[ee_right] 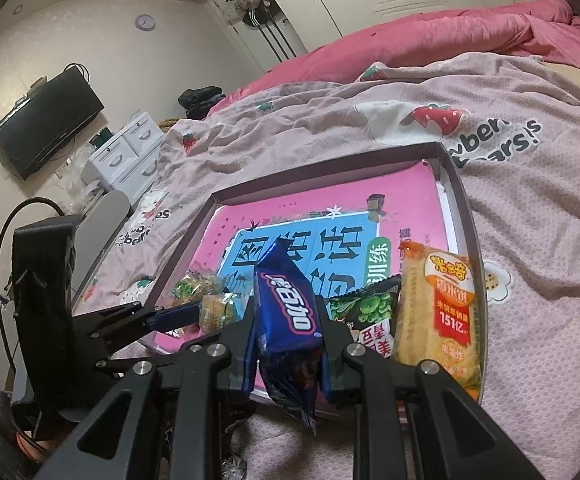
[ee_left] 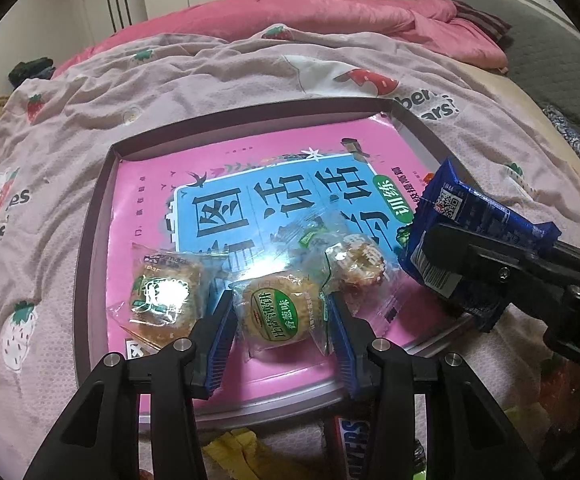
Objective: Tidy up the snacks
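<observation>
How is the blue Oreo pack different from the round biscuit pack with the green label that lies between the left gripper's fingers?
The blue Oreo pack is opaque and long; the round biscuit pack is clear, showing its biscuit. The Oreo pack is lifted, clamped in the right gripper; the biscuit pack lies flat in the tray, between the left gripper fingers, grip unclear. Both are sealed single snacks.

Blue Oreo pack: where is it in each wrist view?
Left wrist: Oreo pack at right edge, over the tray's right side, clamped in the right gripper.
Right wrist: Oreo pack centre foreground, upright between the jaws of the right gripper.
Shared landmark: the pink book lying in the tray.
</observation>
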Demonstrator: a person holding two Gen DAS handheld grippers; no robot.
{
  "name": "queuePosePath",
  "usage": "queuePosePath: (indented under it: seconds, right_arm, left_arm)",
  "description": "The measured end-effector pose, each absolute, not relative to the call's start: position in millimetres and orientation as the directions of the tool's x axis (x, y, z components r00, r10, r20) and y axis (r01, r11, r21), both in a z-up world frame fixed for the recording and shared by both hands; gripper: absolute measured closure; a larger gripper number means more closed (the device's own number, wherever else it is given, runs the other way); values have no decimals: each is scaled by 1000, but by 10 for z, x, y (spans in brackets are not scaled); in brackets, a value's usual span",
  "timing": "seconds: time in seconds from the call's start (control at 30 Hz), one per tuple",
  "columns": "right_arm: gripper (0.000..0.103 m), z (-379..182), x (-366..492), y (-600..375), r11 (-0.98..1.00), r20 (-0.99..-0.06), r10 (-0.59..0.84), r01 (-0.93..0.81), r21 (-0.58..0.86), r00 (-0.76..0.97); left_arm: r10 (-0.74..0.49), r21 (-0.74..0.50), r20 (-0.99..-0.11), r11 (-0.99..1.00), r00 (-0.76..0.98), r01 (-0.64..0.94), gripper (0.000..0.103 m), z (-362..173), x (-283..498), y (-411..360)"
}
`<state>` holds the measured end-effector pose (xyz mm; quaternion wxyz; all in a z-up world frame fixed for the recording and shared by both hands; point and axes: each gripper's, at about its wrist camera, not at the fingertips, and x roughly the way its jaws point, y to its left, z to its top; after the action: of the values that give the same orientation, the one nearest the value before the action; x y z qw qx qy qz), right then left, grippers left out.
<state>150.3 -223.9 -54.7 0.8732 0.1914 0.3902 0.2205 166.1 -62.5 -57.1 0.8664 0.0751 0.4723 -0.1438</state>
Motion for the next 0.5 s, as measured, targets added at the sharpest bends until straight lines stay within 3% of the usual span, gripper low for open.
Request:
queuePosePath:
  seconds: [0.5]
  right_arm:
    - [79, -637, 1527, -2251, 851, -635, 500, -195, 488, 589]
  left_arm:
    - [-172, -3, -843, 949, 509, 315, 56, -579, 1666, -624]
